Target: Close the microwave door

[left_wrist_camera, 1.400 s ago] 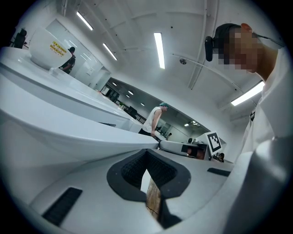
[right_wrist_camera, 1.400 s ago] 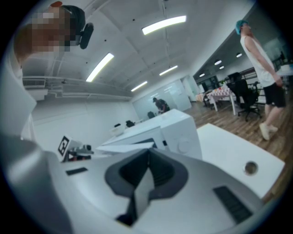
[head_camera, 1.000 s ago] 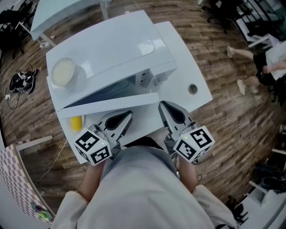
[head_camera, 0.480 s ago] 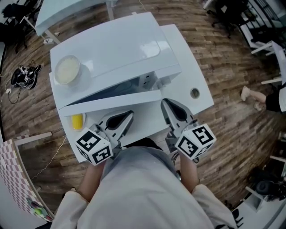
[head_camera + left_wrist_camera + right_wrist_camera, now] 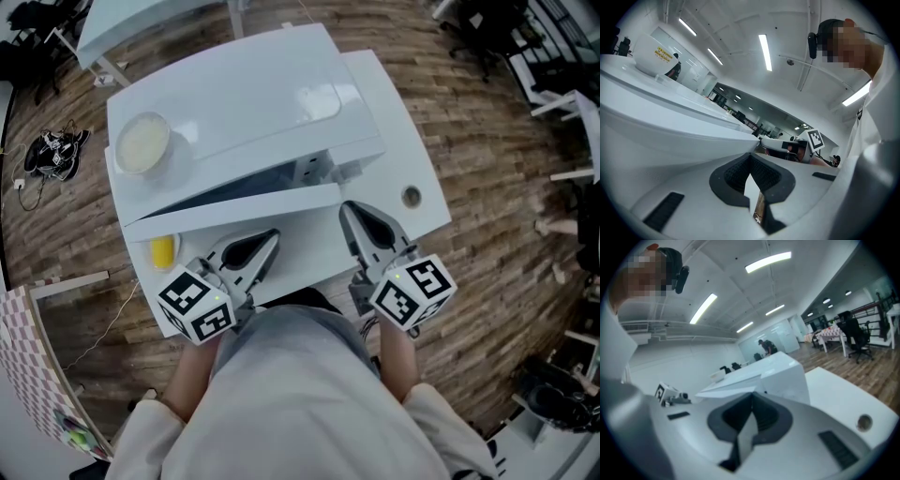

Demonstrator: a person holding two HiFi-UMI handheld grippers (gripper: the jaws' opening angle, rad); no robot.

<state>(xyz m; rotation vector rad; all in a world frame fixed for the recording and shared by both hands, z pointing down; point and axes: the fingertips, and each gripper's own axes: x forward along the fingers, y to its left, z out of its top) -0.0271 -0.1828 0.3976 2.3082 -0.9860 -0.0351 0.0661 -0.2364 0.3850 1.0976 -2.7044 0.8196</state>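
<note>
A white microwave (image 5: 234,103) stands on a white table (image 5: 394,141). Its door (image 5: 234,211) hangs partly open, and a dark strip of the cavity shows behind it. My left gripper (image 5: 266,241) and right gripper (image 5: 350,212) are both shut and hold nothing. They hover just in front of the door, close to the person's body, and I cannot tell whether they touch it. In the left gripper view the left gripper (image 5: 750,161) points along the microwave (image 5: 670,131). In the right gripper view the right gripper (image 5: 752,401) faces the microwave (image 5: 783,373).
A white bowl (image 5: 142,143) sits on the microwave's top at the left. A yellow object (image 5: 162,251) lies on the table left of the door. A round cable hole (image 5: 410,196) is in the table at the right. Wooden floor, cables and chairs surround the table.
Both grippers stay almost where they were, still shut. The person on the floor at the right edge has gone out of view.
</note>
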